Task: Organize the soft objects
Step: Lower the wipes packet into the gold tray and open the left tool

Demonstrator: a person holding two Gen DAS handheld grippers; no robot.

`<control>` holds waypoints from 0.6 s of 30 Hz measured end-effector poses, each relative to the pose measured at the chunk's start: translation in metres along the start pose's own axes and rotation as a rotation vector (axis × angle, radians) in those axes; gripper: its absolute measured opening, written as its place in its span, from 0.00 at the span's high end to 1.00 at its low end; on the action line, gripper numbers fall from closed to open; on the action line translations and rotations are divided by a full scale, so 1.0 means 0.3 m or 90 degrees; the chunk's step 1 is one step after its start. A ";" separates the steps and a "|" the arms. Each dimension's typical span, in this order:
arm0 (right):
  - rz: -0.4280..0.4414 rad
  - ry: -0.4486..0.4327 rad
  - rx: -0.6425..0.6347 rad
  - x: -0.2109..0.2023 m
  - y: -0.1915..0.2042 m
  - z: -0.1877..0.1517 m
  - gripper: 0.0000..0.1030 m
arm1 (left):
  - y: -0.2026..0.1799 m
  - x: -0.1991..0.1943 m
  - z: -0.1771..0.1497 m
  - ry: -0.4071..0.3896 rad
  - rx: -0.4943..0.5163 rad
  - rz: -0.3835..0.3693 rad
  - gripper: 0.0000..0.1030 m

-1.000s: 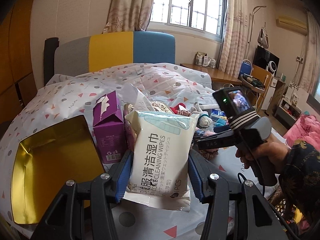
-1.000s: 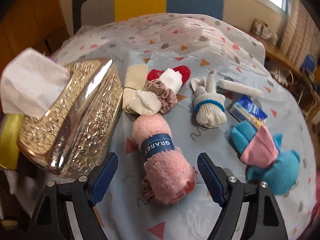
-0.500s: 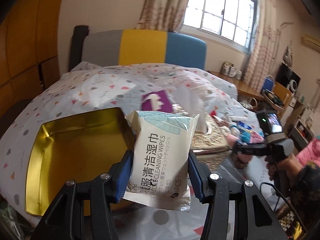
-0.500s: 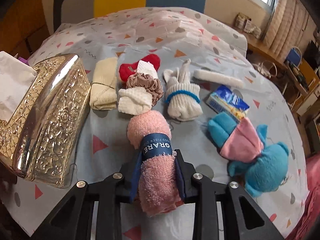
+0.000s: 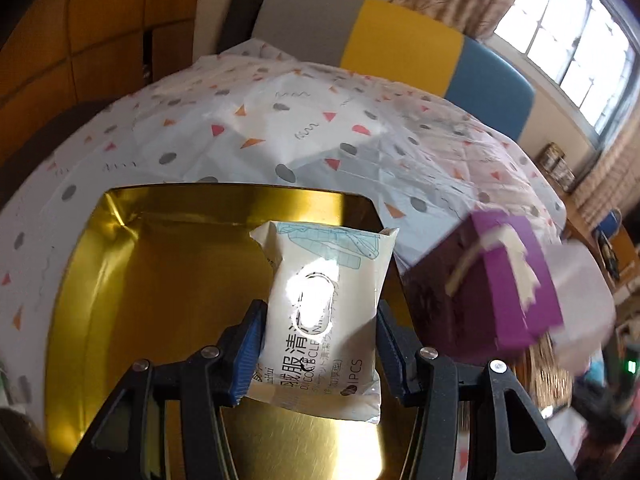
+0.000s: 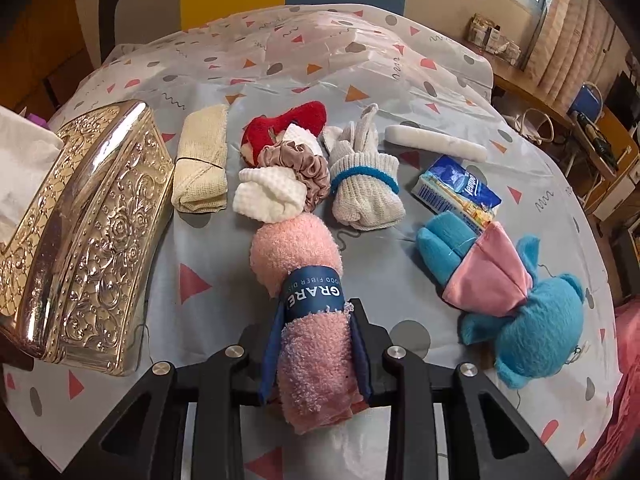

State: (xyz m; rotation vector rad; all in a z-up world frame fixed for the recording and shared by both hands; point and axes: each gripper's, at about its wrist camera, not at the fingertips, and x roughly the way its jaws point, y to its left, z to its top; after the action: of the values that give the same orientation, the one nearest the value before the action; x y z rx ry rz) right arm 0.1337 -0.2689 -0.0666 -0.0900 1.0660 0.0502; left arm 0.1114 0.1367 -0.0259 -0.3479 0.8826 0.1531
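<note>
My left gripper (image 5: 320, 350) is shut on a white pack of wet wipes (image 5: 324, 312), held over the open gold box (image 5: 160, 280). My right gripper (image 6: 314, 354) is shut on a rolled pink fluffy towel (image 6: 304, 280) with a dark blue paper band; the roll lies on the patterned sheet. Beyond it lie a cream cloth roll (image 6: 202, 170), a red and white bundle with a brown scrunchie (image 6: 286, 172), a knitted white sock bundle (image 6: 362, 188), a white stick (image 6: 436, 144), a blue tissue pack (image 6: 460, 194) and a blue and pink plush toy (image 6: 516, 300).
An embossed gold lid (image 6: 80, 232) lies left of the towel, with white tissue (image 6: 20, 168) beside it. A purple tissue box (image 5: 508, 276) stands right of the gold box. The bed's grey, yellow and blue headboard (image 5: 400, 40) is behind. A desk (image 6: 560, 100) stands at the right.
My left gripper swung left and tipped down, bringing the wipes pack over the gold box. My right gripper closed on the pink towel roll, which was loose between open fingers a second ago.
</note>
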 end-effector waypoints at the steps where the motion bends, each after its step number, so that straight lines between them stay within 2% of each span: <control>1: -0.002 -0.001 -0.003 0.000 0.002 -0.001 0.70 | -0.002 0.036 0.025 0.006 -0.010 0.010 0.48; 5: -0.005 -0.002 -0.011 0.000 0.008 -0.004 0.70 | -0.030 0.141 0.088 0.026 -0.014 0.021 0.47; 9: -0.008 -0.002 -0.020 0.005 0.014 -0.007 0.70 | -0.038 0.190 0.107 0.029 -0.016 0.053 0.41; 12: -0.007 -0.002 -0.022 0.008 0.014 -0.006 0.70 | -0.021 0.149 0.083 0.002 -0.026 0.055 0.28; 18: -0.005 -0.002 -0.025 0.012 0.013 0.002 0.70 | -0.022 0.021 -0.012 -0.029 0.013 0.040 0.28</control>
State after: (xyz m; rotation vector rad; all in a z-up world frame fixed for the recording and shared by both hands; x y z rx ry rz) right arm 0.1356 -0.2648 -0.0697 -0.1305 1.0618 0.0639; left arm 0.1147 0.1292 -0.0312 -0.2967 0.8499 0.2098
